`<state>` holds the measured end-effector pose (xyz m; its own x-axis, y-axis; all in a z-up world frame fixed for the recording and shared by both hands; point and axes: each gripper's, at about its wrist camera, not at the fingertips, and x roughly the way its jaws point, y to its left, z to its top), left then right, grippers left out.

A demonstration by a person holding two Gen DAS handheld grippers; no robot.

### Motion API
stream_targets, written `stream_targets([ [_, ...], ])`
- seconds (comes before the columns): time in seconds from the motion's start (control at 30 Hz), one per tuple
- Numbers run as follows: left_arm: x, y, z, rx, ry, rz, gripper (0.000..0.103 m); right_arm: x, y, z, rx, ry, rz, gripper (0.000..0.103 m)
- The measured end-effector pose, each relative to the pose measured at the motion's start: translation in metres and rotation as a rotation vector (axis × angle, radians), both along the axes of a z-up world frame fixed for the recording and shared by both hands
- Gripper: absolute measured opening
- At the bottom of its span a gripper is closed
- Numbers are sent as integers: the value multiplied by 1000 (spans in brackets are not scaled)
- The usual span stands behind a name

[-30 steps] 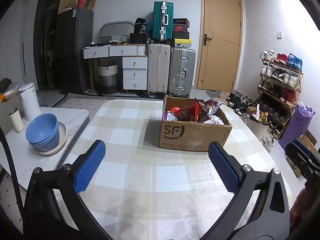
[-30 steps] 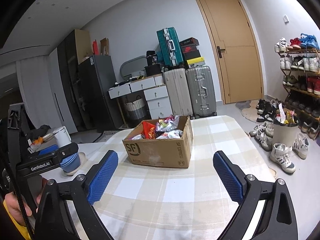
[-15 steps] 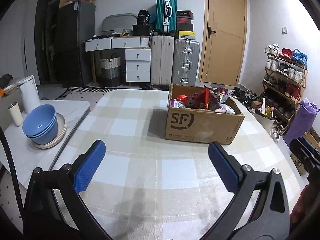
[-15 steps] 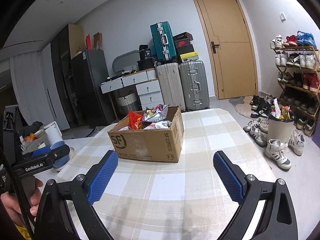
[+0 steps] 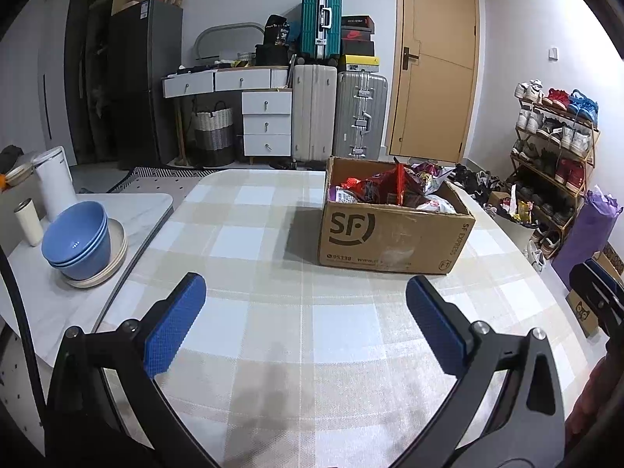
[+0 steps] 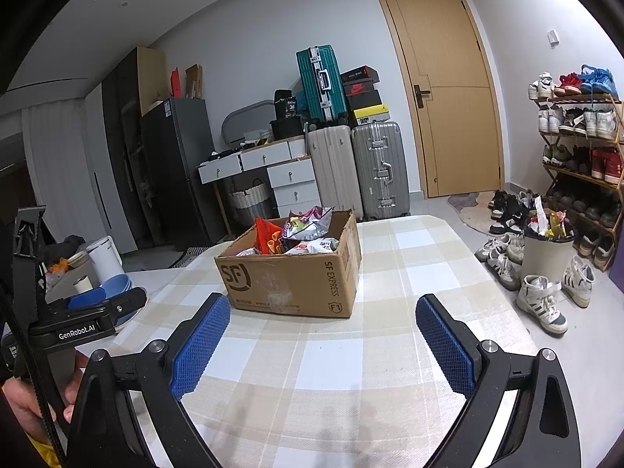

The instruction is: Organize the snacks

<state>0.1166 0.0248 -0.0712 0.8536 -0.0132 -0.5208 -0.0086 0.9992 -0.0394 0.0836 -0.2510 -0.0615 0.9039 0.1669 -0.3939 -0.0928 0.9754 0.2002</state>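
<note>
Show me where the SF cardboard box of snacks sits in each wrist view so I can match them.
Left wrist: cardboard box right of centre, on the checked tablecloth beyond the open fingers.
Right wrist: cardboard box just left of centre, on the same tablecloth.
Shared landmark: teal suitcase against the back wall.

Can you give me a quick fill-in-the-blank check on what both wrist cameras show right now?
1. The snack packets sit inside a ____ box printed with "SF".
2. The left gripper and the right gripper both have their jaws ____.
3. The stacked bowls on the white side table are ____ in colour.
4. The box rests on a ____ tablecloth.

Missing words: cardboard; open; blue; checked
</note>
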Motion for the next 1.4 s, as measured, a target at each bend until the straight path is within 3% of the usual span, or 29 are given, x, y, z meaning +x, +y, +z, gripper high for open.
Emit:
stream_targets([
  [1.4,-6,1,-6,-17,11,-3,103,-2,3,-1,4,8,6,98],
])
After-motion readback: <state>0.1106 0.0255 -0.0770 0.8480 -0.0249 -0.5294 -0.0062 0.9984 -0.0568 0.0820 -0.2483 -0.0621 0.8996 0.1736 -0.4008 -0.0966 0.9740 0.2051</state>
